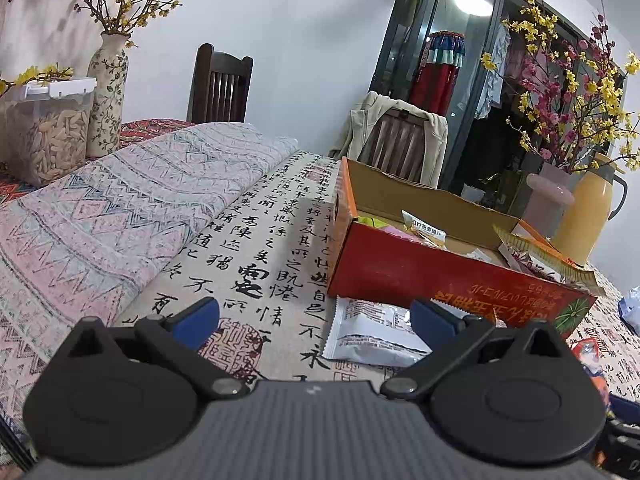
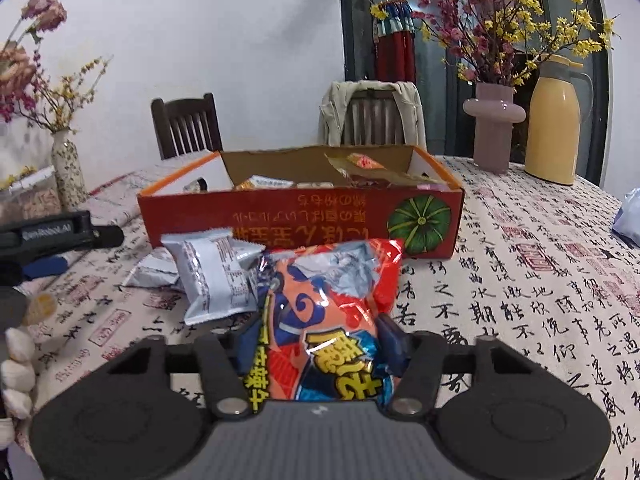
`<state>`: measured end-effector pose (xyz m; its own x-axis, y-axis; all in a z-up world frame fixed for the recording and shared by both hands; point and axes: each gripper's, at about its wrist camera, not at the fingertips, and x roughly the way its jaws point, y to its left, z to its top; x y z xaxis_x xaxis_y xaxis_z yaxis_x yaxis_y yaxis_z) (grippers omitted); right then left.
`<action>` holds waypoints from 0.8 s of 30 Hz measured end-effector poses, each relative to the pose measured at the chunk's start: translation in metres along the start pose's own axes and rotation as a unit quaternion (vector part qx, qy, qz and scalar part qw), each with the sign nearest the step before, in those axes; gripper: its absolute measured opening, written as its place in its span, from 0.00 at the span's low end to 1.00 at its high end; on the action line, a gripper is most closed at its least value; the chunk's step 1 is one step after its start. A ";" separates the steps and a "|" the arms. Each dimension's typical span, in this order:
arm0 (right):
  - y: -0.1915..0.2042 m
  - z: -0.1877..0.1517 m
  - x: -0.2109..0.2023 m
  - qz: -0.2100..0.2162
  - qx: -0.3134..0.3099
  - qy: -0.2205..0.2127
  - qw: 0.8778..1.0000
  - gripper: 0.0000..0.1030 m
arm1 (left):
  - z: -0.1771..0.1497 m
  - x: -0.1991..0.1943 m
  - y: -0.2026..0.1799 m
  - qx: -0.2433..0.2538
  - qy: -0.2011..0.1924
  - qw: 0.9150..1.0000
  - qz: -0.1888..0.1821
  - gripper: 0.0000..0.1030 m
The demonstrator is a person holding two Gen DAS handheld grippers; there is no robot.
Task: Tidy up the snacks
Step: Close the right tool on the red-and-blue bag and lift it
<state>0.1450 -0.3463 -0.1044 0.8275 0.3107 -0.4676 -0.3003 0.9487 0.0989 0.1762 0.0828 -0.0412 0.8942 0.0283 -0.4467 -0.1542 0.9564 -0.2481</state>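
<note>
Black brush calligraphy in Chinese characters, with red seal stamps, all across the tablecloth (image 2: 520, 280). Yellow characters printed upside down on the red side of the cardboard box (image 2: 280, 216). Large yellow characters on the orange snack bag (image 2: 332, 320). Small print, too fine to read, on the white packet (image 2: 216, 276).

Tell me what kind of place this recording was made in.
Most likely a home dining room: a table under a calligraphy-print tablecloth, wooden dining chairs pushed up to it, one draped with a jacket, and vases of flowering branches beside a yellow thermos jug.
</note>
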 end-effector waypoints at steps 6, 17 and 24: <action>-0.014 0.006 -0.015 0.001 0.016 -0.030 0.999 0.55 | 0.000 0.000 0.000 0.000 0.000 1.000 0.000 1.00; -0.078 0.011 -0.021 -0.045 0.069 -0.058 0.995 0.55 | 0.000 0.000 0.000 0.000 0.000 1.000 0.001 1.00; -0.110 0.009 -0.003 -0.052 0.088 -0.057 0.993 0.55 | -0.001 0.001 0.001 -0.001 0.002 1.000 0.005 1.00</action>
<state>0.1797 -0.4513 -0.1064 0.9007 0.2058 -0.3826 -0.1310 0.9683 0.2125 0.1762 0.0832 -0.0430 0.8914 0.0360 -0.4519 -0.1628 0.9558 -0.2450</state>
